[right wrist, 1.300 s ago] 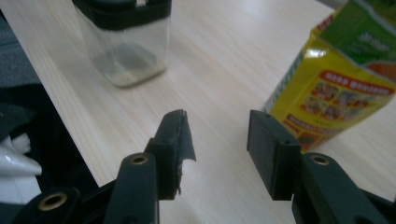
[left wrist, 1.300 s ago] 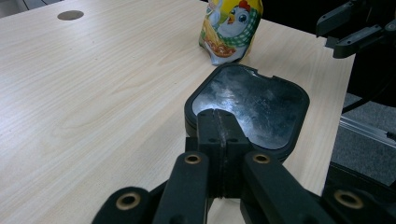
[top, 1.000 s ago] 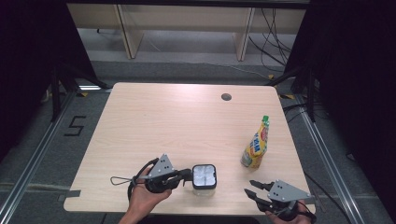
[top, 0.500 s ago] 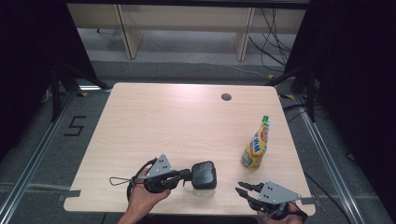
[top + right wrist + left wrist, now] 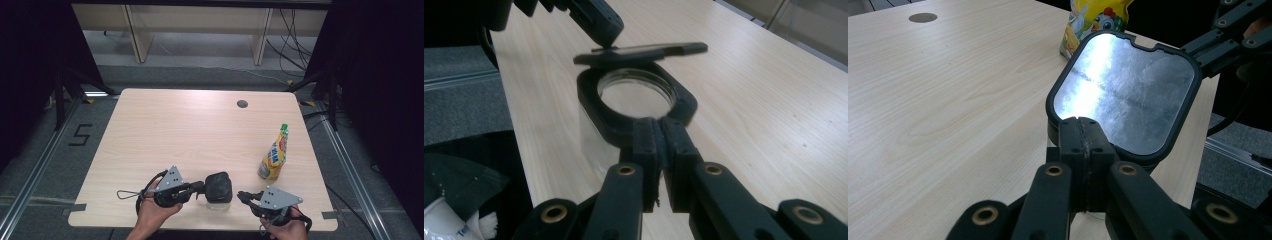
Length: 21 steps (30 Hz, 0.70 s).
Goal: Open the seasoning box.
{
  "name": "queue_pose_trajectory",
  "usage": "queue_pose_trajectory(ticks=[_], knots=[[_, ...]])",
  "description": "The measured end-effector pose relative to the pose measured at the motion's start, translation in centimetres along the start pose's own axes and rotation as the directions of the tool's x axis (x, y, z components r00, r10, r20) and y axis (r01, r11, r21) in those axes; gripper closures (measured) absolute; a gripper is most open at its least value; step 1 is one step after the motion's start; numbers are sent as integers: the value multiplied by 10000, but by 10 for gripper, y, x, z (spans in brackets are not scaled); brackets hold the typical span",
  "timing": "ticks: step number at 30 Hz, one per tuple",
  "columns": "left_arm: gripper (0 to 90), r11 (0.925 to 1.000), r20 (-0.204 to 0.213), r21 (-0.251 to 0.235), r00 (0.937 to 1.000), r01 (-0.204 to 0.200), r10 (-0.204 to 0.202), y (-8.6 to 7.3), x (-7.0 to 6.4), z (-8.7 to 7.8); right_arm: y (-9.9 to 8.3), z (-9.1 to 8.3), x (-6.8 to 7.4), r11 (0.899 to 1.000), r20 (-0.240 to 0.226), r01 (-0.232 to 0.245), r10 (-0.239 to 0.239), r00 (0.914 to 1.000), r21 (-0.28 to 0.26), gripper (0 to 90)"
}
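Left gripper (image 5: 200, 188) is clamped on the black-rimmed lid (image 5: 1124, 93), holding it raised and tilted above the clear jar (image 5: 633, 102) near the table's (image 5: 190, 130) front edge. Right gripper (image 5: 242, 196), jaws together, sits just beside the jar's black collar.

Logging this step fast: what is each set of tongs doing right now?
Left tongs: closed on the lid, lifted off the jar.
Right tongs: closed on the jar's black rim.
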<state>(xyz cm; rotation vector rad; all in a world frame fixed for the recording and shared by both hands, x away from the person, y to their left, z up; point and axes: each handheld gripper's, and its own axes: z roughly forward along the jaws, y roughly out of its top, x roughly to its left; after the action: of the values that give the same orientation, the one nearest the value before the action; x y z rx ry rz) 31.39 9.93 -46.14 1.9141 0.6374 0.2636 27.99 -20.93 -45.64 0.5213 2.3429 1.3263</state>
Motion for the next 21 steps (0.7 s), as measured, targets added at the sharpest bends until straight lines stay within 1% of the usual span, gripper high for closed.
queue_pose_trajectory(ticks=[1, 2, 4, 6, 7, 8, 9, 10, 11, 13, 14, 16, 17, 18, 19, 20, 21], knots=[[890, 10000, -2, 0, 10000, 0, 0, 0, 0, 0, 2, 2, 0, 10000, -59, 2, -2, 10000, -53, 863], [889, 10000, 11, 21, 10000, 43, -43, 0, 0, 0, 4, 3, 0, 10000, -92, -46, 46, 9999, 11, 865], [889, 9999, 18, 49, 9999, -126, 126, 1, 0, 0, 6, 7, 0, 9999, -157, 152, -151, 9998, 55, 867], [882, 9999, -15, 13, 9999, -123, 123, 1, 0, 0, 8, 12, 2, 9998, -211, 186, -185, 9996, 45, 869], [868, 9999, -41, -13, 9999, -143, 143, 0, 0, 0, 9, 13, 3, 9998, -162, 181, -180, 9997, 57, 869], [851, 9996, -68, 58, 9996, -277, 277, 0, 1, 0, 11, 14, 4, 9998, -284, 198, -196, 9994, 52, 869], [835, 9998, -66, -2, 9998, -210, 210, 0, 2, 0, 13, 14, 4, 9994, -283, 328, -326, 9991, 70, 869], [824, 9998, -66, -2, 9998, -210, 210, 0, 2, 0, 13, 14, 4, 9994, -283, 328, -326, 9991, 70, 869], [801, 9998, -3, -82, 9998, -198, 198, 0, 3, -2, 15, 16, 4, 9994, -251, 352, -353, 9991, -46, 868], [733, 9980, 247, -65, 9977, -633, 635, -1, 6, -3, 16, 16, 4, 9992, -234, 408, -408, 9989, 4, 867], [708, 9975, 162, 5, 9973, -713, 713, -2, 7, -5, 16, 17, 4, 9994, -271, 335, -336, 9991, -55, 865], [679, 9979, 372, -71, 9972, -648, 650, -5, 11, -9, 17, 18, 4, 9997, -139, 218, -219, 9997, -69, 864], [667, 9982, 532, -223, 9970, -552, 563, -7, 12, -10, 18, 18, 4, 9993, -238, 351, -354, 9991, -91, 864], [663, 9974, 490, -182, 9963, -695, 703, -9, 14, -13, 19, 17, 4, 9993, -246, 367, -368, 9990, -59, 864], [659, 9986, 506, -85, 9973, -522, 525, -12, 15, -14, 20, 18, 4, 9995, -155, 312, -314, 9994, -91, 864], [654, 9984, 623, -53, 9965, -558, 560, -15, 16, -14, 21, 18, 4, 9988, -150, 447, -450, 9989, -179, 862], [648, 9984, 786, -2, 9954, -557, 555, -18, 16, -13, 22, 19, 4, 9990, -184, 400, -404, 9990, -202, 861]])
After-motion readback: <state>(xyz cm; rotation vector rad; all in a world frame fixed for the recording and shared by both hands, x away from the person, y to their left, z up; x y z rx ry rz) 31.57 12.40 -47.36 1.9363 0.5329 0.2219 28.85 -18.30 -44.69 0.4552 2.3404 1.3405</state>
